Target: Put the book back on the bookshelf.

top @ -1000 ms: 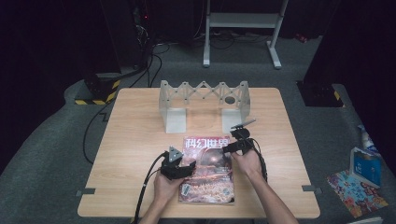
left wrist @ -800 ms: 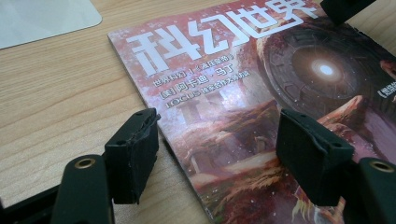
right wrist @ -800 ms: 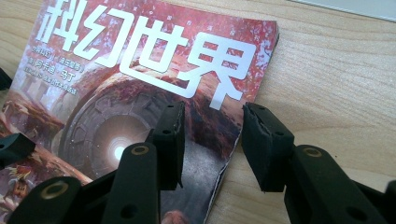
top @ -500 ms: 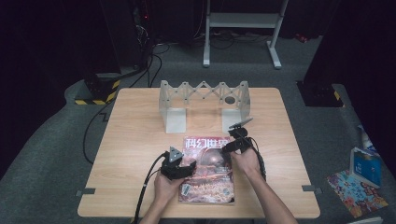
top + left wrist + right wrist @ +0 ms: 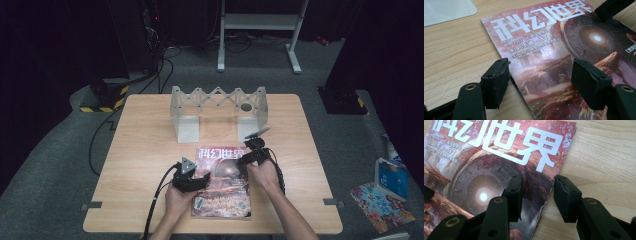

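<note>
From the high view, the magazine (image 5: 222,182) lies flat on the bench (image 5: 145,150) just in front of me, my left gripper (image 5: 197,181) at its left edge and my right gripper (image 5: 248,159) at its upper right corner. In the left gripper view, my jaws stand released, straddling the magazine's left edge. In the right gripper view, my jaws are released too, astride its right edge.

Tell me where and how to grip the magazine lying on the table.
Grip the magazine by a long side edge, coming in low from the side. It lies flat and thin on the table, so likely only an edge fits between fingers. Both the left gripper and right gripper already straddle opposite edges, open.
</note>
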`<state>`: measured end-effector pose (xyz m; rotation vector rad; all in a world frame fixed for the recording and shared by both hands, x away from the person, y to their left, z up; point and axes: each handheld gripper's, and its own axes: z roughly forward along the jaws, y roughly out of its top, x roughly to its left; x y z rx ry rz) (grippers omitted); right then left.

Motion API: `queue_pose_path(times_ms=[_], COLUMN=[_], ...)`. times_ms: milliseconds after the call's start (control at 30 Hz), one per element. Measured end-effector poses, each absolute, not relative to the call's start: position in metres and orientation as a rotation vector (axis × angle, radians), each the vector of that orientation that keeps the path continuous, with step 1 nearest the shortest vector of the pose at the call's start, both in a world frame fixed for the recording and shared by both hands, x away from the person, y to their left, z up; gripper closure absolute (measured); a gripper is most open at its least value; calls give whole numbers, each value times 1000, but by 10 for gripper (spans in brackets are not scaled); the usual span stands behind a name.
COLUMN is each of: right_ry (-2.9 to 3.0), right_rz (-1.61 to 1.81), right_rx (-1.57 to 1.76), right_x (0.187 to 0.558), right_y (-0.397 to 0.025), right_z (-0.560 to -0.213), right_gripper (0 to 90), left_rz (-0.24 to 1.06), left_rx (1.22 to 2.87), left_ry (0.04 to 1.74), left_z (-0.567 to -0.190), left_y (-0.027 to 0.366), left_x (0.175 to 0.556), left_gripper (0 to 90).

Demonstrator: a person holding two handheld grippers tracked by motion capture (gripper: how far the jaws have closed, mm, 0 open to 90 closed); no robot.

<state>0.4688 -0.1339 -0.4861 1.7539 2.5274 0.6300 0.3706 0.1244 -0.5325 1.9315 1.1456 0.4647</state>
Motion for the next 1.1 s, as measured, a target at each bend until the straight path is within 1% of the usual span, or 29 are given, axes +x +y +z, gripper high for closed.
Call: queue_pose_path(times_ms=[500,867,1100], right_ry=[2529,2535,2522], right_rz=[689,748,676], right_rx=[1712,1762,1778], right_x=[459,455,459], right_y=[-137,-143,-141], right_z=[-485,-486,-488], right_gripper=[593,604,594], left_rz=[475,474,475], left_rx=[1931,1926,1927], left_ry=[1145,1147,1147], left_z=[-533,-533,-533], left_y=[124,123,123], left_x=[371,371,371], left_gripper=[302,302,303])
